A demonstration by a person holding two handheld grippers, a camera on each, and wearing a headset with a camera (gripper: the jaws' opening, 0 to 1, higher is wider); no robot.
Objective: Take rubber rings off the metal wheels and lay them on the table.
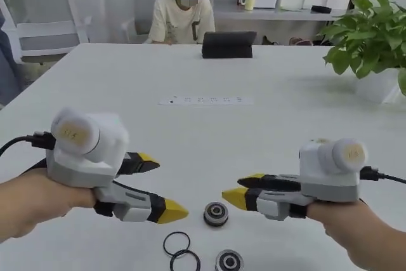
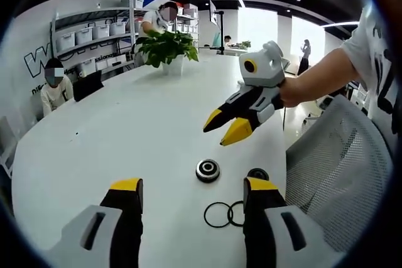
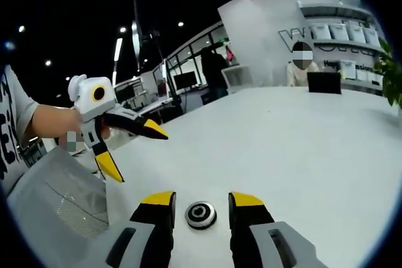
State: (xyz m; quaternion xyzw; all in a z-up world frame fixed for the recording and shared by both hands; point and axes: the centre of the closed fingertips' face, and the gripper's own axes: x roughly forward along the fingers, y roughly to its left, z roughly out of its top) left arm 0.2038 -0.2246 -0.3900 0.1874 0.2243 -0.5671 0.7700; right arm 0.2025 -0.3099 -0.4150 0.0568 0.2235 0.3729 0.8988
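Note:
Two black rubber rings (image 1: 176, 243) (image 1: 185, 260) lie flat and overlapping on the white table near its front edge; the left gripper view shows them as rings (image 2: 218, 214). One metal wheel (image 1: 216, 213) lies between the two grippers, a second wheel (image 1: 228, 261) nearer me. My left gripper (image 1: 163, 185) hovers open to the left of the first wheel, its own jaws (image 2: 193, 186) wide apart and empty. My right gripper (image 1: 236, 188) is open just right of that wheel. In the right gripper view the wheel (image 3: 200, 214) lies on the table below the gap between the open jaws.
A white power strip (image 1: 206, 100) lies mid-table. A potted plant (image 1: 368, 36) stands at the right edge. A black device (image 1: 228, 45) stands in front of a person seated at the far side. A mesh chair (image 2: 342, 155) sits by my side.

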